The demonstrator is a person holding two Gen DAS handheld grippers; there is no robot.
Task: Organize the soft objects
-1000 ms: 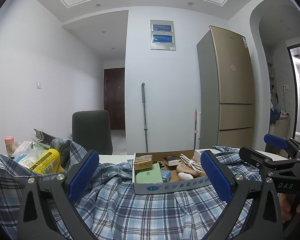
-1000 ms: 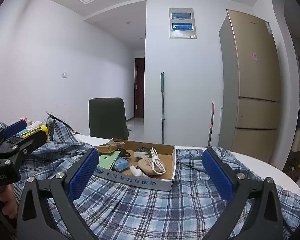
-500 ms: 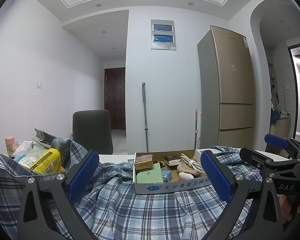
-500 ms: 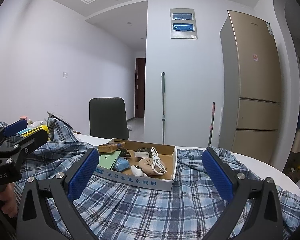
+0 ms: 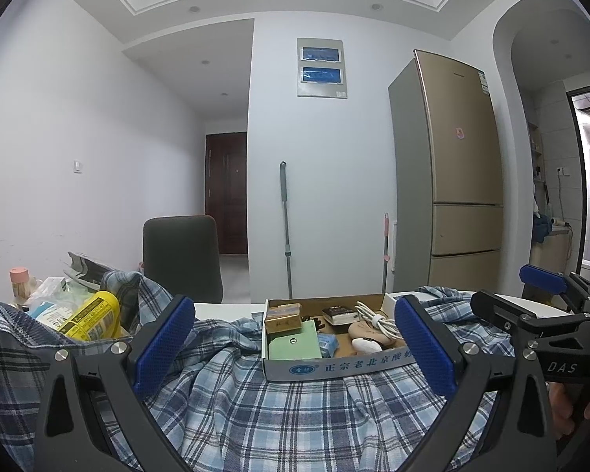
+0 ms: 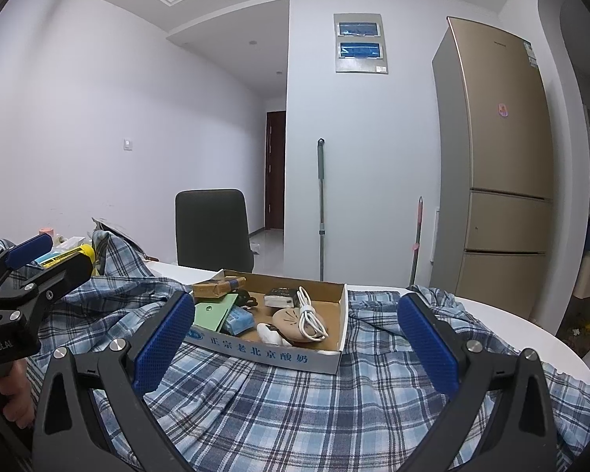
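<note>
On the white table [image 6: 539, 338] a blue plaid shirt [image 5: 295, 413] lies spread wide under both tongs, with a cardboard box [image 6: 271, 354] sitting on it. Left tongs [image 5: 295, 348] and right tongs [image 6: 295, 344] hang side by side, wide apart and empty.

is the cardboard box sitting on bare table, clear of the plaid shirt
No, in the right wrist view the cardboard box rests on top of the plaid shirt, whose cloth spreads out under and around it.
</note>
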